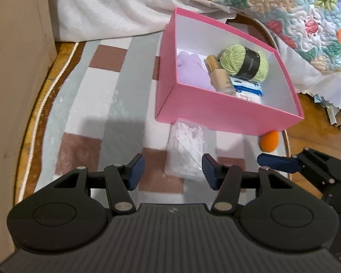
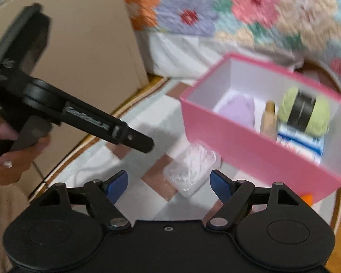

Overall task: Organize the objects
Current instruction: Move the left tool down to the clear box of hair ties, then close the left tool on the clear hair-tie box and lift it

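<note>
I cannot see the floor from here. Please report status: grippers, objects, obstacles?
Left gripper and right gripper open, empty. Clear packet and orange ball outside pink box. Nothing blocking packet.

The room has soft, even light, not very bright. The left view is mostly sharp. A gray shadow lies on the rug (image 1: 116, 104) beside the pink box (image 1: 218, 111), and the inside wall of the box looks bright white. The right view is smeary. The flower quilt (image 2: 250, 11) and the pink box (image 2: 250, 141) look blurred, as if the camera is shaking. Both views bend at the edges, so straight lines curve. The black corners are dark. Small shiny spots sit on the metal pins.
</note>
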The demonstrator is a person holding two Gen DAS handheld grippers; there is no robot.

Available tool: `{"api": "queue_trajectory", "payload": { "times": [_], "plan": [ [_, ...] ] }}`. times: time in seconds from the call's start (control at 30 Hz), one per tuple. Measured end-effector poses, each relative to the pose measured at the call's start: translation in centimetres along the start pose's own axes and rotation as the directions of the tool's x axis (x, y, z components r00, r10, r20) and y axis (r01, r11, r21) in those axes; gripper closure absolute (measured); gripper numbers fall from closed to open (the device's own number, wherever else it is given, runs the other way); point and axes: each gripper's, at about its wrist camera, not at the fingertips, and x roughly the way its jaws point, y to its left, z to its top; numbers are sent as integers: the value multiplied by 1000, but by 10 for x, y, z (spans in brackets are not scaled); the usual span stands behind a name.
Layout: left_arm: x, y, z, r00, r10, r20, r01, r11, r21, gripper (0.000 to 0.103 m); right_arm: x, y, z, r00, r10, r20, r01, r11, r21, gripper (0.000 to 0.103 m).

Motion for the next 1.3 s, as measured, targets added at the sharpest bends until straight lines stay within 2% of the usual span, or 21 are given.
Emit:
{"api": "queue_trajectory", "payload": {
  "times": [0.2, 0.3, 0.53, 0.7, 0.8, 0.97, 1.1, 1.3],
  "plan": [
    [36, 10, -11, 999, -39, 36, 39, 999, 18, 53, 46, 0, -15, 997, -75, 0, 75, 997, -16, 20],
    [50, 9, -15, 996, -79, 39, 78, 996, 32, 57, 67, 3, -21, 997, -83, -1, 83, 996, -14, 20],
    [70, 7, -26, 992, -119, 49, 116, 992, 47, 63, 96, 5, -34, 986, -160, 41, 160, 987, 3, 20],
    [74, 11, -30, 979, -200, 49, 201, 980, -12, 73, 104, 1, -38, 986, -159, 53, 158, 987, 23, 19],
    [77, 13, -33, 973, -227, 35, 229, 972, -51, 73, 103, -1, -39, 981, -186, 62, 184, 982, 34, 19],
    [77, 10, -36, 973, -223, 53, 227, 972, -63, 73, 103, -11, -41, 983, -177, 50, 173, 982, 78, 20],
    [77, 9, -36, 974, -222, 54, 225, 972, -69, 72, 102, -7, -45, 977, -203, 63, 200, 978, 50, 29],
    [68, -2, -43, 980, -198, 32, 200, 979, -50, 69, 90, -6, -42, 982, -185, 26, 182, 980, 85, 32]
  ]
}}
